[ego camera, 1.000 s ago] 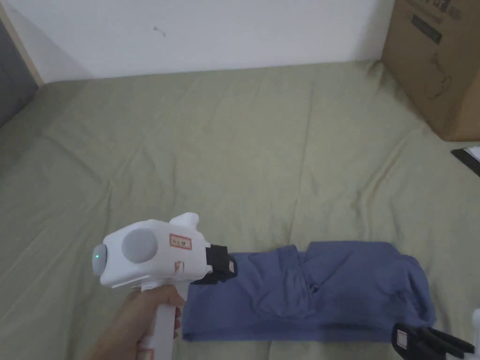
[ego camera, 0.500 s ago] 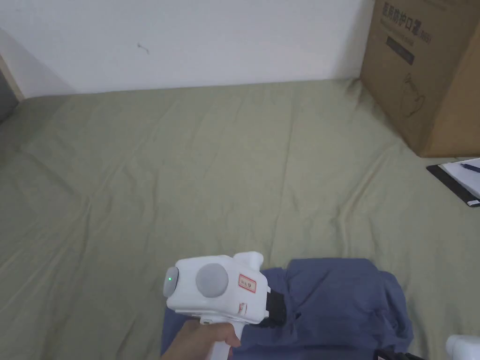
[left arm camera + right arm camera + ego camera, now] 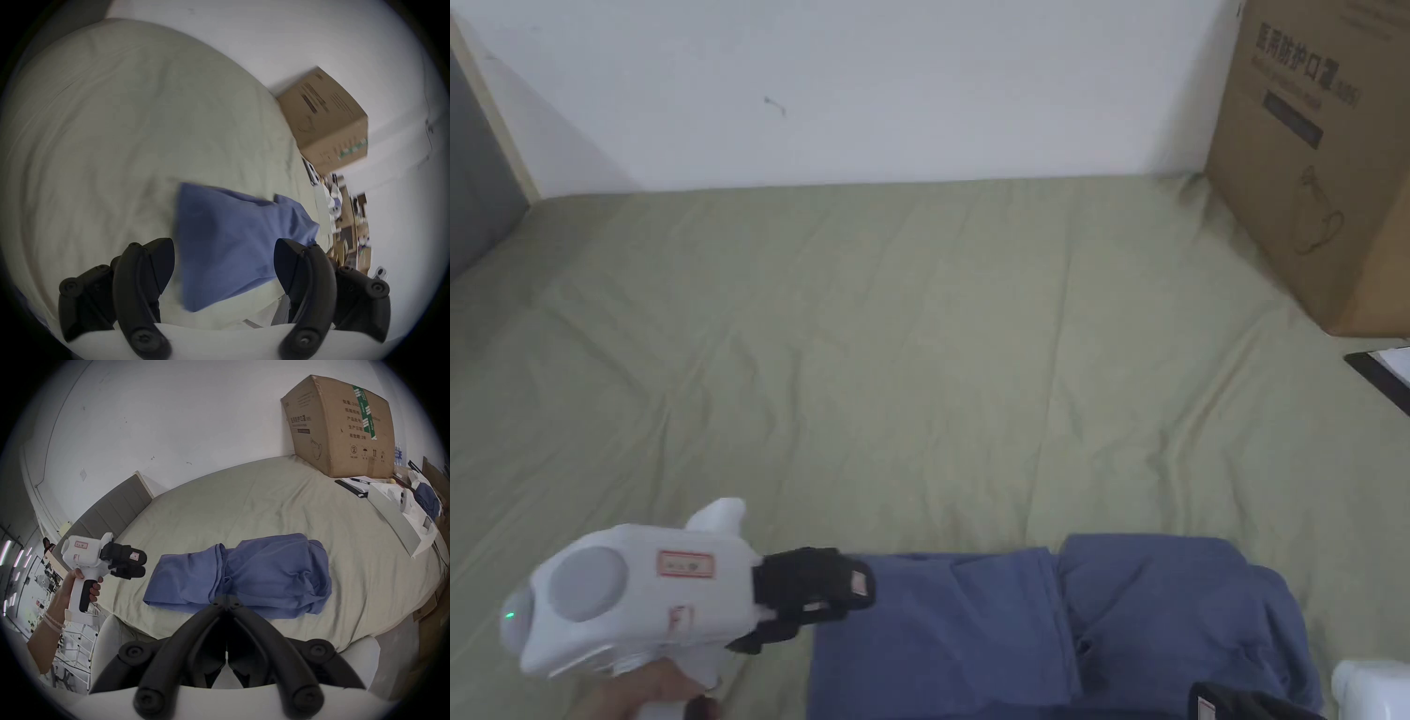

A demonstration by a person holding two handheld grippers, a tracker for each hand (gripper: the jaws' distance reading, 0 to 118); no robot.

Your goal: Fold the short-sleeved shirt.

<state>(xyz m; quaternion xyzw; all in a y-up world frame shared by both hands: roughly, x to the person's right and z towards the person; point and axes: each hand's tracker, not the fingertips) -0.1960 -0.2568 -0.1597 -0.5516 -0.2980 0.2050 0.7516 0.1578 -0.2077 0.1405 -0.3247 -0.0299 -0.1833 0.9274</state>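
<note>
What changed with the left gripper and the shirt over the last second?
The left gripper swung over the blue shirt half a second ago, then pulled back off its left end; it now hangs clear, jaws open. The shirt's left part, bunched up then, lies spread flat again. The right gripper stays shut at the shirt's near edge; whether it pinches cloth, I cannot tell. The cardboard box has not moved.

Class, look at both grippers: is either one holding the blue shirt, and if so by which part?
Nothing is held. The left gripper is open beside the shirt; the right gripper is shut, empty, at its near edge.
</note>
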